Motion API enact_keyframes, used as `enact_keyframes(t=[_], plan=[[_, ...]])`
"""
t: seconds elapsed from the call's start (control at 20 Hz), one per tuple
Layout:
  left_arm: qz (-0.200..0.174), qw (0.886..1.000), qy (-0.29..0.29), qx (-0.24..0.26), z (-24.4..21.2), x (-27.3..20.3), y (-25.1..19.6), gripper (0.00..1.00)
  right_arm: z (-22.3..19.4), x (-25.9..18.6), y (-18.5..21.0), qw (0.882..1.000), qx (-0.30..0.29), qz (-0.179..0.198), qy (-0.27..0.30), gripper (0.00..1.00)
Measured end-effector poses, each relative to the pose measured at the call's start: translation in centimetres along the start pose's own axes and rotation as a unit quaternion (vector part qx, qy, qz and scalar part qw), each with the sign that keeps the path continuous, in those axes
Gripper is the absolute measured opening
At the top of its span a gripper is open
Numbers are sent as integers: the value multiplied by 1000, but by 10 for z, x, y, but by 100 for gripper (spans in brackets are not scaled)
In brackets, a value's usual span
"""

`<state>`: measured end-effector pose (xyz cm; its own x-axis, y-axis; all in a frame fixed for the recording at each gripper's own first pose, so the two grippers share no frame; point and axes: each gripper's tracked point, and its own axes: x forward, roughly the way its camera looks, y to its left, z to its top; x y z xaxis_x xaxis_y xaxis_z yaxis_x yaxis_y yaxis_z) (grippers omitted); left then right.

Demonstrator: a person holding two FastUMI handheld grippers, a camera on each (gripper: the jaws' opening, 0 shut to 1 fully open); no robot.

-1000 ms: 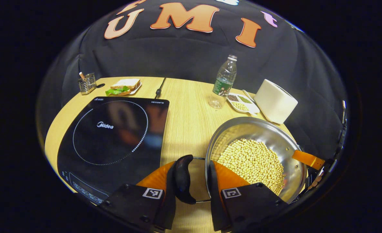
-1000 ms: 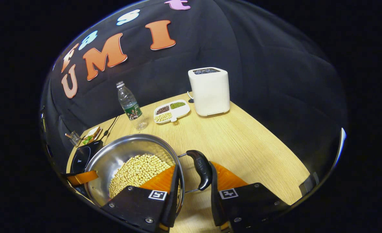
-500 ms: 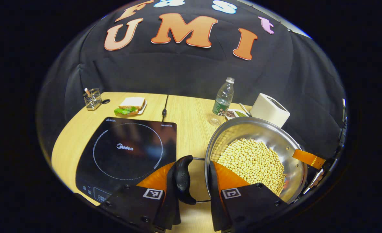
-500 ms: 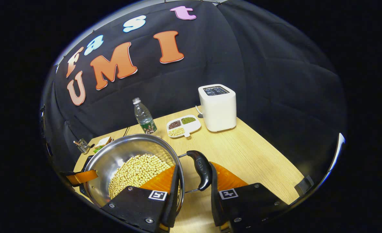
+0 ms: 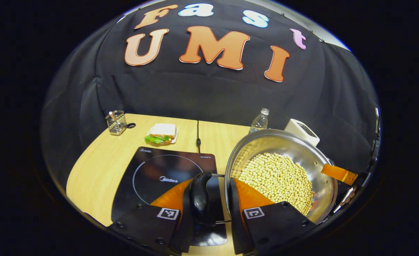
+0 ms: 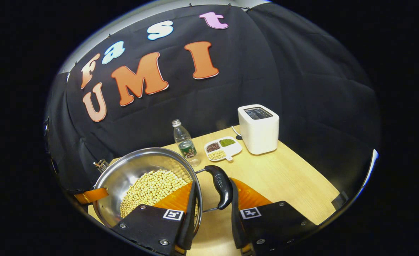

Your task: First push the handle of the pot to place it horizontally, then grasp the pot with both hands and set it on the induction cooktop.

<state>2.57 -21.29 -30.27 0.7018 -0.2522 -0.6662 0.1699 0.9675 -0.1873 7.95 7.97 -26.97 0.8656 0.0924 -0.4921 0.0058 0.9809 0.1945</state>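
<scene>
A steel pot (image 5: 284, 142) holding soybeans (image 5: 277, 177) hangs in the air above the wooden table. My left gripper (image 5: 209, 199) is shut on the pot's black left handle (image 5: 200, 193), one finger outside the handle and the other inside the rim. My right gripper (image 6: 213, 201) is shut the same way on the black right handle (image 6: 220, 186) of the pot (image 6: 134, 167). The black induction cooktop (image 5: 159, 167) lies below and to the left, its near right corner under the left handle. The right gripper's finger (image 5: 339, 174) shows at the pot's far rim.
A water bottle (image 6: 184, 144), a divided dish of beans (image 6: 221, 149) and a white toaster (image 6: 259, 128) stand on the table's right part. Behind the cooktop are a sandwich on a plate (image 5: 161, 133), a wire holder (image 5: 116, 122) and a power cable (image 5: 198, 135).
Both grippers have lifted the pot and carried it left. The table and its objects sit lower in both views, and the cooktop has slid under the left handle.
</scene>
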Motion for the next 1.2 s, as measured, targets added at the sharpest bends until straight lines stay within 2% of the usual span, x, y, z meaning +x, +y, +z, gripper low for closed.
enact_keyframes(t=[0.05,0.1,0.2,0.3,0.7,0.95,1.0,1.1,1.2], plan=[[3,1000,-3,-2,5,-4,10,55,1,0,10,1000,0,4,-1,43],[7,1000,-6,-5,9,-7,19,48,1,-2,21,1000,-2,9,0,44],[14,1000,-12,-10,16,-13,39,48,2,-1,42,1000,-5,19,-2,44],[22,1000,-15,-17,23,-19,61,55,1,0,65,1000,-9,30,-4,43],[64,998,-9,-26,23,-22,144,55,-27,25,147,997,-18,70,25,44],[73,996,12,-45,8,-7,186,52,-51,48,179,996,-33,77,42,44],[75,996,17,-48,4,-2,194,55,-54,52,185,995,-38,79,43,44],[79,995,28,-49,-4,5,206,52,-66,63,195,995,-42,81,48,44],[85,994,36,-52,-8,14,218,55,-79,75,202,994,-44,84,58,44]])
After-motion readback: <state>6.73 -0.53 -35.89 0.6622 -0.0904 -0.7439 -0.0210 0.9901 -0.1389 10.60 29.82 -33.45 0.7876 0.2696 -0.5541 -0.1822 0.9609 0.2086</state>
